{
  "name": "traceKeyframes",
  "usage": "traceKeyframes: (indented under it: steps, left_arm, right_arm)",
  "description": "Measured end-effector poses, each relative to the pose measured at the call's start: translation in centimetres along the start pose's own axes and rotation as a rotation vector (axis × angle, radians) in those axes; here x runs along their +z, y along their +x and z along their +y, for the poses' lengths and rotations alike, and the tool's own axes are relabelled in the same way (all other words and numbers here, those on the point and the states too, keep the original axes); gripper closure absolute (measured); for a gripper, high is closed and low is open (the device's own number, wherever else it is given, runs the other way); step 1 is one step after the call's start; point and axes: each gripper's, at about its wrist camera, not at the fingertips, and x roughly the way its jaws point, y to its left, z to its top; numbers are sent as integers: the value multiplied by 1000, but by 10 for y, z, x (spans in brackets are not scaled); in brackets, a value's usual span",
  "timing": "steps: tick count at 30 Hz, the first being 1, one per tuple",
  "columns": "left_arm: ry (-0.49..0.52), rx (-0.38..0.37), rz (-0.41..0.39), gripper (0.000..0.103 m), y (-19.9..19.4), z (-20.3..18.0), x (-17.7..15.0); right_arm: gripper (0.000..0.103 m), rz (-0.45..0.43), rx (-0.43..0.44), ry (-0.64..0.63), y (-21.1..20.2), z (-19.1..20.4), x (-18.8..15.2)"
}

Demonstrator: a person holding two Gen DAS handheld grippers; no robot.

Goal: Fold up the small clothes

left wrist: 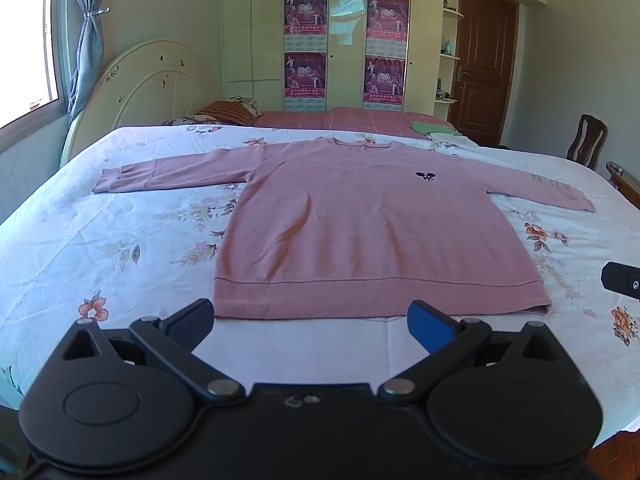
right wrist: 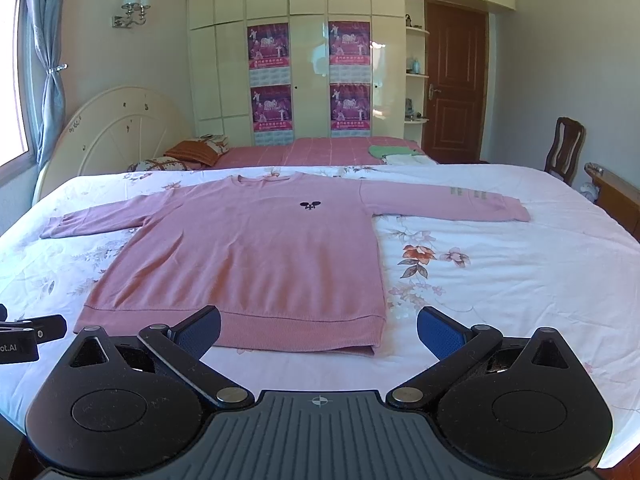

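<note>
A pink long-sleeved sweater (left wrist: 360,220) lies flat, front up, on a floral bedsheet (left wrist: 100,240), both sleeves spread out and the hem toward me. It also shows in the right wrist view (right wrist: 248,252). My left gripper (left wrist: 312,322) is open and empty, hovering just in front of the hem. My right gripper (right wrist: 318,330) is open and empty, in front of the hem's right corner. The right gripper's tip shows at the left wrist view's right edge (left wrist: 622,282); the left gripper shows at the right wrist view's left edge (right wrist: 28,336).
A second bed with a pink checked cover (right wrist: 320,150) stands behind, with folded green and white clothes (right wrist: 396,152) and pillows (right wrist: 196,150) on it. A headboard (left wrist: 160,84), wardrobe (left wrist: 340,40), door (right wrist: 454,84) and wooden chair (right wrist: 564,148) surround the bed.
</note>
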Motion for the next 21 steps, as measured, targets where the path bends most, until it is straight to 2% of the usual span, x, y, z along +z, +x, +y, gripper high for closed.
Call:
traceKeyframes:
  steps: [21]
  left_arm:
    - [-2,0,-6,0,1,3,-1]
  right_arm:
    - [0,0,1,-5,-3,3,-1]
